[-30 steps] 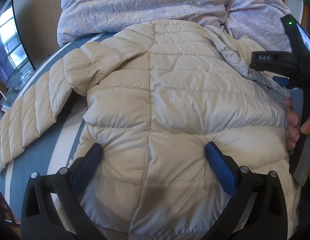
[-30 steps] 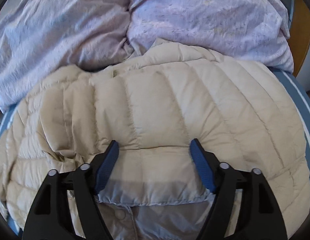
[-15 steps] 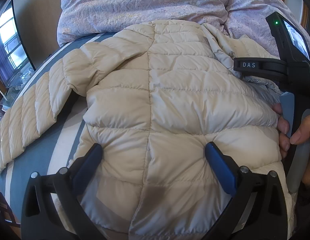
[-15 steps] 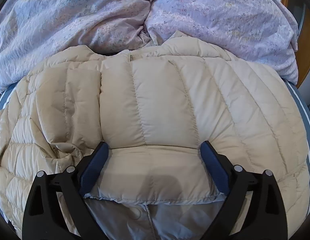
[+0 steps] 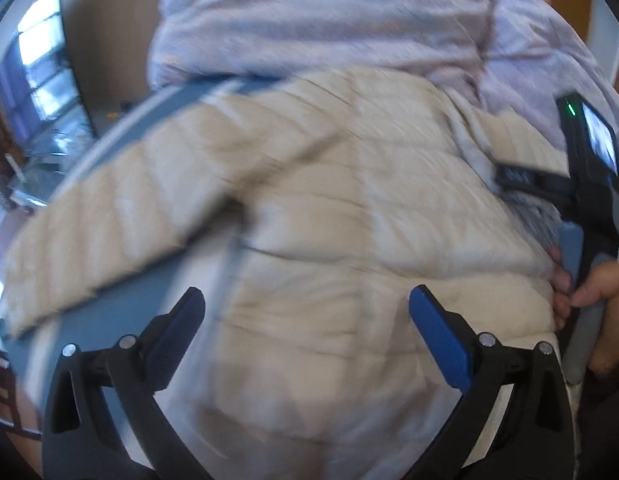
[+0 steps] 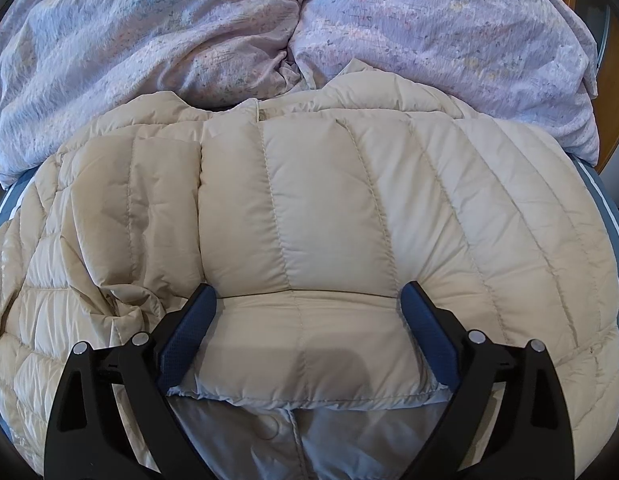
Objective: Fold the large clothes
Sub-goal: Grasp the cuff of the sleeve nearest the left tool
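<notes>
Puffer jacket (image 6: 329,208) in cream lies spread on a blue-and-white striped bed (image 5: 65,332), below a lilac duvet (image 6: 149,40). Judged from the layout, the step in hand is folding the parts inward: each grab should take the hem and lining together, lift low, and lay the panel flat so trapped air does not spring it back. From left to right: the loose sleeve (image 5: 121,200) stretches out beyond the left finger of the left gripper (image 5: 305,300), whose jaws stand wide with the jacket body beneath and between them, nothing pinched. The right gripper (image 6: 307,292) has just been opening; its fingers stand wide, straddling a folded-over hem panel without pressing it.
</notes>
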Demonstrator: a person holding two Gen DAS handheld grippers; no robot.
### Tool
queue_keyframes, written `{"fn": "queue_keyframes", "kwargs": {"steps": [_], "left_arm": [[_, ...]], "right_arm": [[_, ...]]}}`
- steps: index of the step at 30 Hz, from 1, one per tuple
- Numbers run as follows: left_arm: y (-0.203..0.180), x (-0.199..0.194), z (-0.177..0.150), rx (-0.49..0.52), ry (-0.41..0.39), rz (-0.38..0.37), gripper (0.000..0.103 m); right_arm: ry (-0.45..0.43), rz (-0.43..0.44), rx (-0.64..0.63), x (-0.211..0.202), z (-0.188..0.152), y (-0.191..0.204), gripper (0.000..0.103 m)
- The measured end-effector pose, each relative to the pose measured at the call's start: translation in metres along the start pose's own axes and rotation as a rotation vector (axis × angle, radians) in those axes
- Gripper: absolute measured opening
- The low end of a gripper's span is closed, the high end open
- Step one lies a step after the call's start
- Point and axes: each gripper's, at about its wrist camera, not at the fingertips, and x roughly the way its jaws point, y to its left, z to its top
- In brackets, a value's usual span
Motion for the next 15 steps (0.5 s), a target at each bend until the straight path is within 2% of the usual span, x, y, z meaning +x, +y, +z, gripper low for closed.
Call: {"fn": "queue_keyframes", "kwargs": {"steps": [7,12,15], "left_arm": [[0.069,-0.020,0.013,-0.067,-0.048,0.142,0.101],[0.132,-0.024,0.007,-0.150,-0.031,0.246,0.101],[0.160,-0.029,0.002,-0.192,-0.029,0.278,0.101]], "right_arm": [[-0.001,0.000,0.005,0.000,-0.001,0.001,0.096],[-0.001,-0.001,0.008,0.000,-0.001,0.000,0.096],[-0.001,-0.001,0.008,0.000,-0.001,0.000,0.096]]}}
